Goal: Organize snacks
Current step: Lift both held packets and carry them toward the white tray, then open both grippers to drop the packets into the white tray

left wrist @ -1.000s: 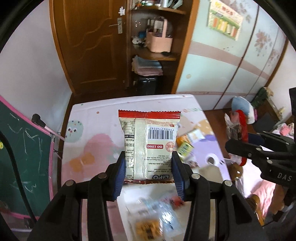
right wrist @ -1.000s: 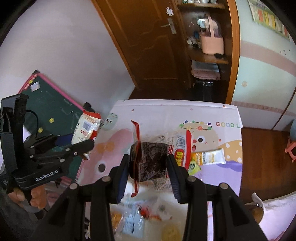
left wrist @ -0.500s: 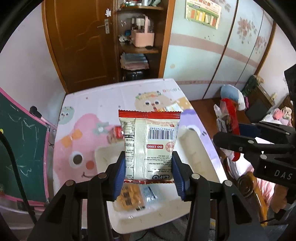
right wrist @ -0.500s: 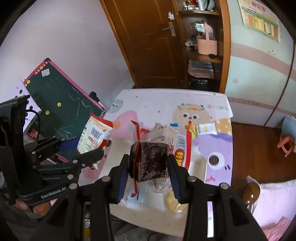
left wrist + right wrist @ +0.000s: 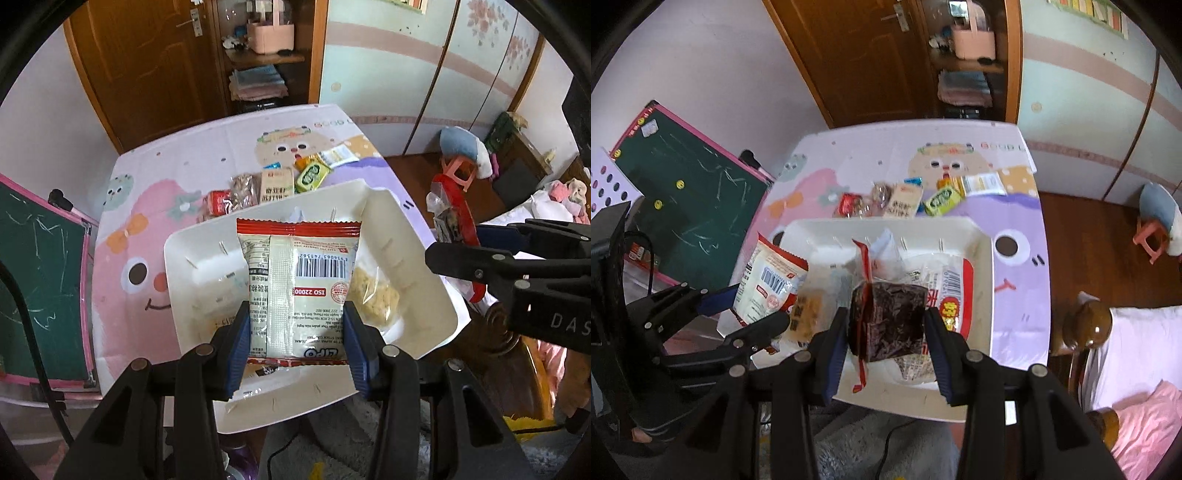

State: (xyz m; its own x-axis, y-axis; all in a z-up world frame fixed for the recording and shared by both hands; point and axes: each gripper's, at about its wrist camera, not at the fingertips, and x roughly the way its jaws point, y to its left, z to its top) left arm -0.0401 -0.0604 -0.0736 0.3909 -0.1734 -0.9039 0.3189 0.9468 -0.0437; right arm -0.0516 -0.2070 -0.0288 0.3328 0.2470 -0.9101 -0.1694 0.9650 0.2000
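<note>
Over the white tray (image 5: 413, 258) both of my hands now hang with their loads; a second ago the tray sat low beneath the fingers and the cartoon tablecloth (image 5: 155, 192) filled most of what I saw. I have carried the two packets back from the table's far side and lowered them, so I judge the drop-off is the next step, not yet done.

My left gripper (image 5: 297, 334) pinches a flat cream packet (image 5: 299, 284) by its side edges, pads pressed on the crinkly foil, its red crimped seam towards the tray's far rim. My right gripper (image 5: 886, 332) clamps a dark snack pack (image 5: 888, 325), clear glossy film over something black and shredded, a red strip down its left seam.

Inside the tray lie soft clear bags already: a crumbly yellow cake bag (image 5: 373, 299) near its right wall and a red-and-white wrapper (image 5: 955, 295) under my right load. Beyond the tray's far rim a loose row of snacks waits on the cloth, among them a green bar (image 5: 312, 177) and a tan carton-like pack (image 5: 277, 184).
</note>
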